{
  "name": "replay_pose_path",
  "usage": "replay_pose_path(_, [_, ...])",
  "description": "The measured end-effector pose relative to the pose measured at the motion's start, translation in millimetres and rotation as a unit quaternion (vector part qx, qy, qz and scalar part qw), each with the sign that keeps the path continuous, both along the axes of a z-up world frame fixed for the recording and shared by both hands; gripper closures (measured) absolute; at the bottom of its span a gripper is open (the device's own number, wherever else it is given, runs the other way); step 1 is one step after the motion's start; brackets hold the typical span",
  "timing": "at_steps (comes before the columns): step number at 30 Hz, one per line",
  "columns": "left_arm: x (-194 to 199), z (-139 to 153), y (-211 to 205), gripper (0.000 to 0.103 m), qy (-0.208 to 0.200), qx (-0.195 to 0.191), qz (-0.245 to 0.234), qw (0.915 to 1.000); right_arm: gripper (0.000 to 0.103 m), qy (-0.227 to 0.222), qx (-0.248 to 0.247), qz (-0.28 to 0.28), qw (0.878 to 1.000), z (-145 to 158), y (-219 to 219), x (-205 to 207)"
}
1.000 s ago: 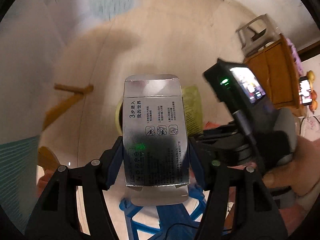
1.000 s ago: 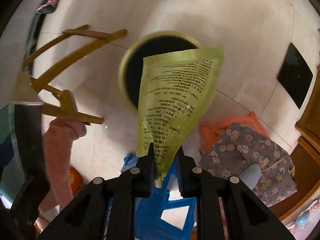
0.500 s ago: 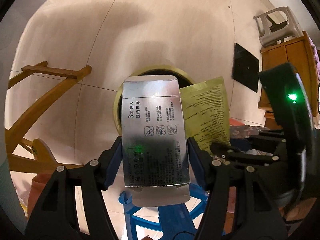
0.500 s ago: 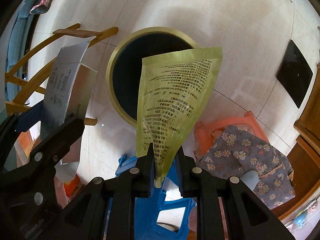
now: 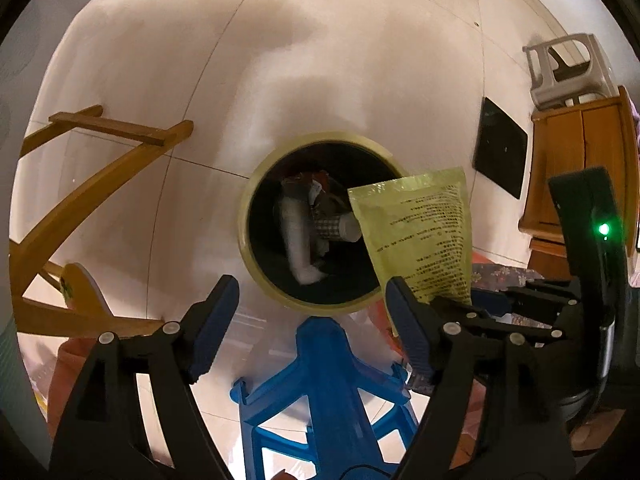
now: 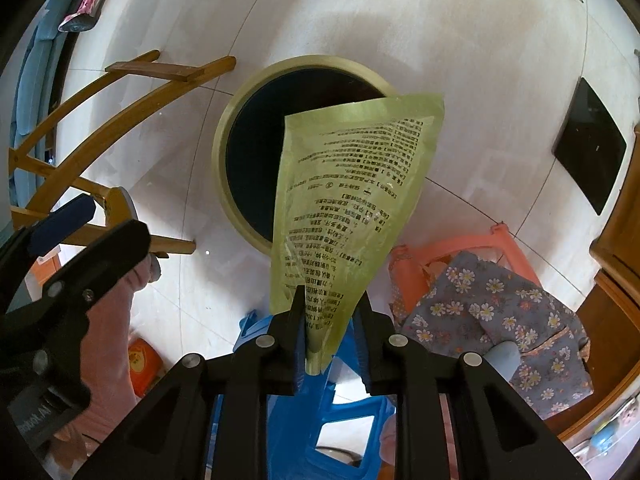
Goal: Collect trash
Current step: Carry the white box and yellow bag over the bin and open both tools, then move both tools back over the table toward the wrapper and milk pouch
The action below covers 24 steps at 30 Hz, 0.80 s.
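Note:
A round bin with a yellow-green rim point(image 5: 246, 216) point(image 6: 220, 152) stands on the pale tiled floor below both grippers. My left gripper point(image 5: 311, 284) points straight down over it. Its jaws are opening and nothing is between them. A silver box point(image 5: 298, 240) shows blurred inside the bin among other trash. My right gripper point(image 6: 330, 300) holds a yellow-green printed packet point(image 6: 348, 200) point(image 5: 420, 236) by its lower end, over the bin's right rim. Its jaws are opening slightly, with the packet still pinched between the pads.
A blue plastic stool point(image 5: 328, 360) stands just below the grippers. A wooden chair frame point(image 5: 80, 208) lies to the left. An orange stool under a floral cloth point(image 6: 492, 308) is to the right. A black mat point(image 5: 500, 152), a wooden cabinet point(image 5: 576, 168) and a grey stool point(image 5: 560, 68) stand farther right.
The left gripper sank over the bin, opened and let go of the silver box, which dropped into the bin. The right gripper and its packet stayed in place.

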<state>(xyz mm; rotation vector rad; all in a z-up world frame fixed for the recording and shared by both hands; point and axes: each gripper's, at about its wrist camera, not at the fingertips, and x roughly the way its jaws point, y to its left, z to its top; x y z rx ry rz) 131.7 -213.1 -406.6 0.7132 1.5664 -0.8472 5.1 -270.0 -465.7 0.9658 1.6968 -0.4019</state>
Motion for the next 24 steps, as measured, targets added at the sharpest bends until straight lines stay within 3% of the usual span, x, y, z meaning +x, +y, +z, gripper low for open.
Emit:
replay_pose_path(3, [4, 3, 6, 0.03, -0.005, -0.001, 0.007, 1.0, 0.076, -0.012, -0.005, 0.002, 1.0, 4, 1, 4])
replay_pose_path(5, [5, 5, 11, 0.03, -0.009, -0.001, 0.01, 0.9999, 0.066, -0.02, -0.007, 0.001, 1.0, 7, 1, 6])
replay_pose_path(10, [7, 11, 19, 0.03, -0.011, 0.0, 0.02, 0.9997, 0.05, -0.031, -0.012, 0.002, 0.999, 14, 2, 13])
replay_pose_path(18, [4, 31, 32, 0.03, -0.011, -0.001, 0.031, 0.9995, 0.05, -0.031, -0.016, 0.012, 0.999, 27, 7, 14])
replay_pose_path(24, [-6, 67, 50, 0.03, -0.011, -0.023, 0.032, 0.9992, 0.05, -0.042, -0.034, 0.028, 0.998, 60, 20, 17])
